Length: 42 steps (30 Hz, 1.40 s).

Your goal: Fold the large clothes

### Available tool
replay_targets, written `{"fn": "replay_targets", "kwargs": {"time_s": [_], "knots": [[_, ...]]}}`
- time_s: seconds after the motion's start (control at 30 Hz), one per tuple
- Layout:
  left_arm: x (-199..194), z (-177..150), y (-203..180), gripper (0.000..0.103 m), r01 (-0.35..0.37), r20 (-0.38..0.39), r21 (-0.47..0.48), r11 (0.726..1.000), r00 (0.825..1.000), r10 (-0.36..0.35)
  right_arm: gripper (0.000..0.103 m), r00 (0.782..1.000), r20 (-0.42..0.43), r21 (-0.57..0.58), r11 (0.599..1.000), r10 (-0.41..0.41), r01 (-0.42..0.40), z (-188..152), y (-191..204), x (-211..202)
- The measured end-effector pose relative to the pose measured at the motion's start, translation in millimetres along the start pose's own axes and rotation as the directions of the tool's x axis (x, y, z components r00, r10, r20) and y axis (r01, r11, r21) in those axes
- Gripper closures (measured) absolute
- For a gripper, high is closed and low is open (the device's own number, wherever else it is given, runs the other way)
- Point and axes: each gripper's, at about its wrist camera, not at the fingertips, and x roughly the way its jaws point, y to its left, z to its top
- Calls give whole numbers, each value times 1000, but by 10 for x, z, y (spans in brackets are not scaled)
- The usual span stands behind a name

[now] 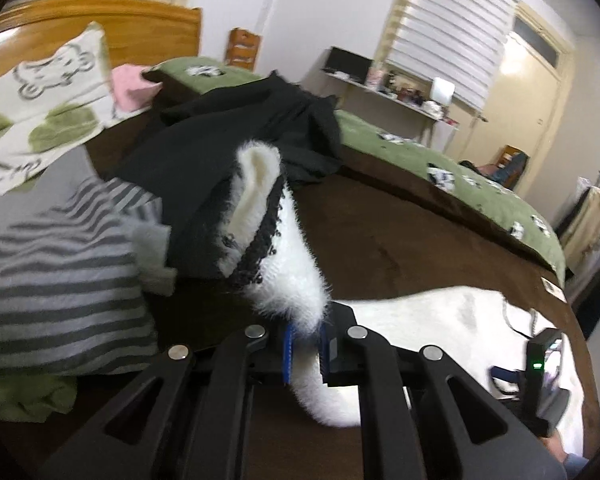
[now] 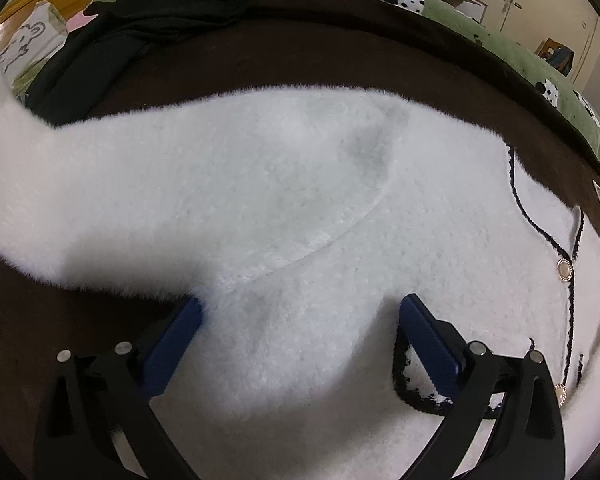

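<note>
In the left wrist view, your left gripper point(image 1: 306, 350) is pinching the fluffy sleeve point(image 1: 288, 256) of the white cardigan point(image 1: 440, 316). The blue pads point(image 1: 287, 354) are squeezing close together with the white fluff between them, and the black-edged cuff point(image 1: 256, 204) is sticking up past them. The rest of the cardigan is lying on the brown blanket point(image 1: 400, 236), to the right. A black garment point(image 1: 220, 136) and a striped grey garment point(image 1: 56, 256) are sitting very close to the cuff. If you are swinging the sleeve that way, it could be dragging them along or messing them up.

In the right wrist view, your right gripper point(image 2: 300, 344) is wide open and holding nothing. Its fingers point(image 2: 430, 344) are resting one on each side of a hump of white fluff on the cardigan's body point(image 2: 300, 208). The sleeve is stretching up and off to the left. If you are pulling the sleeve hard while this gripper is gripping nothing, the whole cardigan could be sliding and wrinkling. The fluffy cloth looks slippery, so the sleeve might be slipping out of the left pads too. One finger is near the pearl buttons point(image 2: 565, 271) and black trim point(image 2: 540, 220), which could be catching.
</note>
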Motion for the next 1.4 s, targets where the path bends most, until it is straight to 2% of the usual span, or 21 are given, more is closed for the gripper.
{"fn": "replay_targets", "kwargs": {"time_s": [0.2,0.3,0.4,0.6,0.73,0.97,1.07,1.17,1.27,1.4], "knots": [[-203,233,-378,91,91,41,74,993,995,-94,6,1000,31,23,1000,0,-1,-22,-13,-64],[-330,350,-658,91,137,65,139,981,987,-147,6,999,46,56,998,-14,11,-83,-94,-200],[-468,433,-948,91,203,76,204,958,972,-222,6,998,54,116,993,-33,26,-200,-287,-403],[-720,521,-1640,91,337,75,315,887,923,-377,6,996,60,256,965,-71,54,-435,-866,-791],[-862,431,-2219,91,447,30,354,821,872,-488,6,990,59,332,938,-128,101,-606,-1320,-1105],[-883,-140,-3190,91,607,-125,361,708,784,-608,6,975,29,431,883,-218,185,-1026,-2189,-1569],[-800,-558,-3557,91,642,-199,349,683,763,-615,6,970,19,479,853,-243,204,-1243,-2534,-1722],[-611,-1047,-3833,91,658,-279,333,676,753,-596,6,963,-2,524,820,-271,232,-1528,-2857,-1877],[-399,-1530,-3996,91,658,-356,323,680,751,-557,6,955,-29,547,795,-297,263,-1826,-3067,-2003],[-198,-2084,-4119,91,649,-447,335,684,748,-490,6,950,-53,558,780,-307,283,-2144,-3252,-2065]]}}
